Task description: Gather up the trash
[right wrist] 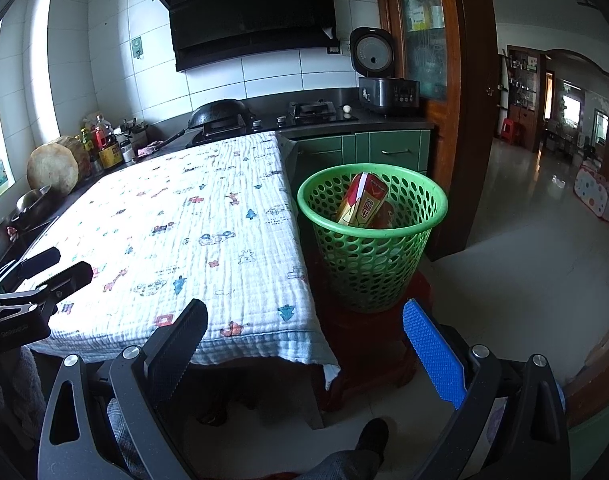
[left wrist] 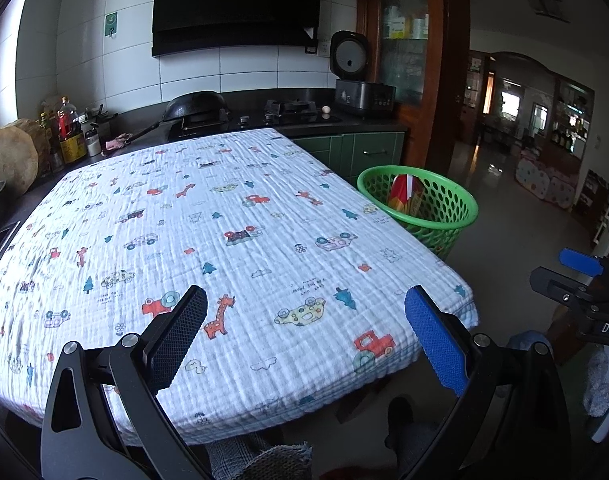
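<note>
Both grippers, left gripper and right gripper, hung spread and empty over the near edge of the printed cloth; no trash lay on it, while a red-and-yellow carton already sat inside the green basket, so collecting looked finished

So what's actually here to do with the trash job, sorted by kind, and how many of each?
Green baskets: 1
Red and yellow cartons in the basket: 1
Handheld grippers, left and right: 2
Trash left on the cloth-covered table: 0
Total: 4
</note>
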The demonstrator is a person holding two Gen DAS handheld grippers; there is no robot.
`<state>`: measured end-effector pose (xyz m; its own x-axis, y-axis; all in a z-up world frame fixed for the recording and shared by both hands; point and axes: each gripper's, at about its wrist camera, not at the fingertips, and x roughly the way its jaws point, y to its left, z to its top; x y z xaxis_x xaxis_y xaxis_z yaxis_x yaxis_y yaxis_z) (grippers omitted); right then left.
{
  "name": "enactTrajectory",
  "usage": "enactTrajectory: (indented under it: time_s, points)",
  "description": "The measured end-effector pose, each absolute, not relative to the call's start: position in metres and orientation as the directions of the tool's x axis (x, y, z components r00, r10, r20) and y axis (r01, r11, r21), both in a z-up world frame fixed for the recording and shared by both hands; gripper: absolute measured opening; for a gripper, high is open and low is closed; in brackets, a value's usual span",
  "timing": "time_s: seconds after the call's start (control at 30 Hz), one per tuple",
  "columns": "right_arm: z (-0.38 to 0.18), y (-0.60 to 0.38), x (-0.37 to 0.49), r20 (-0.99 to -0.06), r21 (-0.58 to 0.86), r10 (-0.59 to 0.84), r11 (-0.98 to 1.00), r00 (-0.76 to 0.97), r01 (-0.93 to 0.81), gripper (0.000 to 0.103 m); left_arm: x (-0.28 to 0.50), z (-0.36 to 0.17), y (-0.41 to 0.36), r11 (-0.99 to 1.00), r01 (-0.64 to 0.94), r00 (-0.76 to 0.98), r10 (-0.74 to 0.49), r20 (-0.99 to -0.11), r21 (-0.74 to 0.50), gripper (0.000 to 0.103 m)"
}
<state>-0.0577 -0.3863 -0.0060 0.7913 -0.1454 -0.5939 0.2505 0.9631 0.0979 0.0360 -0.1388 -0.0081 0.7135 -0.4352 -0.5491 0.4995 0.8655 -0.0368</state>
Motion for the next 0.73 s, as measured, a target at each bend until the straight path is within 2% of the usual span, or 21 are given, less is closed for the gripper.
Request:
enactTrajectory:
  time_s: [0.73]
  points:
    - [-0.0113,-0.3833,-0.0565,-0.599,0.095,-0.141,0.965,0.788,0.245,0.095,0.0318,-0.0065,-0.1388,0.871,0.491,0.732,-0.427,-0.531,-0.023,0.098]
